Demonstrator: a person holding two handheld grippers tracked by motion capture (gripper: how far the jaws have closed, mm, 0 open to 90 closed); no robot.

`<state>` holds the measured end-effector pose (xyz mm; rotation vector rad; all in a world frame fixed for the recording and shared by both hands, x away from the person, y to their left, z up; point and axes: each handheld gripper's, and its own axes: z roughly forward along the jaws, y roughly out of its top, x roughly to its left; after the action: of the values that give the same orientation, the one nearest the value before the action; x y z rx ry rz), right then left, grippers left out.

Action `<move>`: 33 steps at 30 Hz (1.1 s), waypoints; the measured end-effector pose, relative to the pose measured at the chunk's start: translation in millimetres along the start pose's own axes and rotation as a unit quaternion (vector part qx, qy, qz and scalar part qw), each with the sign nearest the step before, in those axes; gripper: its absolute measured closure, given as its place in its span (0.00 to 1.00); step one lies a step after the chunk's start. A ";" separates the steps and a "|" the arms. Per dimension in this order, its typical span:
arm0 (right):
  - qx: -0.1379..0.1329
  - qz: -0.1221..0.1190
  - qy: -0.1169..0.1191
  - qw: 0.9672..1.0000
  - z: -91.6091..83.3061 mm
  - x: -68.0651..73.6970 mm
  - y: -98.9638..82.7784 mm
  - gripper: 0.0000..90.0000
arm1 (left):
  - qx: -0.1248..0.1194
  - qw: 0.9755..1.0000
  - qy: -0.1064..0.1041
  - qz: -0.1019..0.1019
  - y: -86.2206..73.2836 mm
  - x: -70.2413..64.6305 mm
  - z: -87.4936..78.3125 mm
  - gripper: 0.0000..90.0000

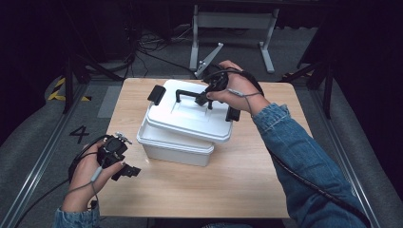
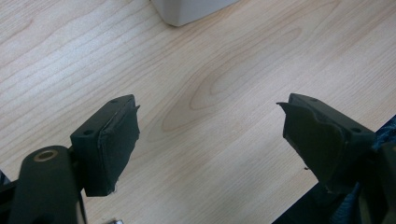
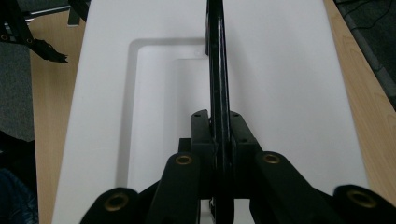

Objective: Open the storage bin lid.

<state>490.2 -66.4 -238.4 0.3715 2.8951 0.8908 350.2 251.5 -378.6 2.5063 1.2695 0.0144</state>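
1. Dark floor strewn with cables and metal frame legs surrounds a light wooden table (image 1: 247,180); a white storage box (image 1: 176,149) stands near its middle.
2. White lid (image 1: 190,118) sits raised and skewed above the box, tilted, its near edge overhanging the box rim; black latches show at the lid's two ends.
3. Right gripper (image 1: 205,97) is clamped on the lid's black handle (image 1: 183,93); in the right gripper view the handle (image 3: 217,70) runs straight up between the closed jaws, pads pressed on either side of it, over the lid's recessed top (image 3: 163,116).
4. Left gripper (image 1: 127,171) rests at the table's near left edge, apart from the box; in the left gripper view its jaws stand wide apart over bare wood, with a box corner (image 2: 187,9) at the top.
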 end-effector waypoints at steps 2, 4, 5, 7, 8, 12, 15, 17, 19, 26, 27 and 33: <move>-0.003 0.005 -0.005 1.000 -6.0 -1.5 -4.9 0.94 | 0.000 1.000 -0.004 -0.005 0.8 -1.1 0.5 0.21; -0.002 0.009 -0.009 1.000 -12.4 -2.9 -9.9 0.94 | 0.001 1.000 -0.004 -0.002 1.4 -1.2 0.6 0.21; -0.003 0.011 -0.010 1.000 -15.6 -3.9 -12.7 0.94 | 0.001 1.000 -0.005 -0.003 1.5 -1.1 0.8 0.21; -0.006 0.015 -0.014 1.000 -21.9 -5.8 -18.0 0.94 | 0.003 1.000 -0.006 -0.008 1.2 -1.3 1.1 0.21; -0.007 0.016 -0.015 1.000 -24.1 -6.6 -20.0 0.94 | 0.003 1.000 -0.005 -0.008 1.0 -1.1 1.3 0.21; -0.012 0.025 -0.026 0.999 -38.2 -10.2 -31.7 0.94 | 0.003 1.000 -0.005 -0.006 0.4 -0.2 1.3 0.21; -0.013 0.032 -0.032 0.999 -48.1 -12.4 -41.0 0.94 | 0.002 1.000 -0.005 -0.008 -0.1 0.2 2.2 0.21; -0.013 0.034 -0.038 0.999 -54.3 -14.2 -47.7 0.94 | 0.005 1.000 -0.005 -0.007 -0.1 0.4 2.8 0.21; -0.015 0.040 -0.043 0.998 -60.7 -16.6 -55.9 0.94 | 0.006 1.000 -0.001 -0.004 0.2 0.7 2.7 0.21; -0.021 0.062 -0.054 0.996 -74.7 -24.0 -81.8 0.94 | 0.005 1.000 -0.003 -0.009 0.4 -0.2 3.2 0.21; -0.022 0.064 -0.057 0.996 -76.1 -24.6 -84.2 0.94 | 0.008 1.000 -0.005 -0.012 0.5 -0.5 3.3 0.21; -0.023 0.079 -0.064 0.995 -85.6 -29.8 -103.6 0.94 | 0.008 1.000 -0.005 -0.009 0.6 0.3 4.7 0.21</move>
<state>484.5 -203.3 -225.7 0.6357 2.7534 0.9181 351.6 250.0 -382.9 2.5047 1.2942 -0.0142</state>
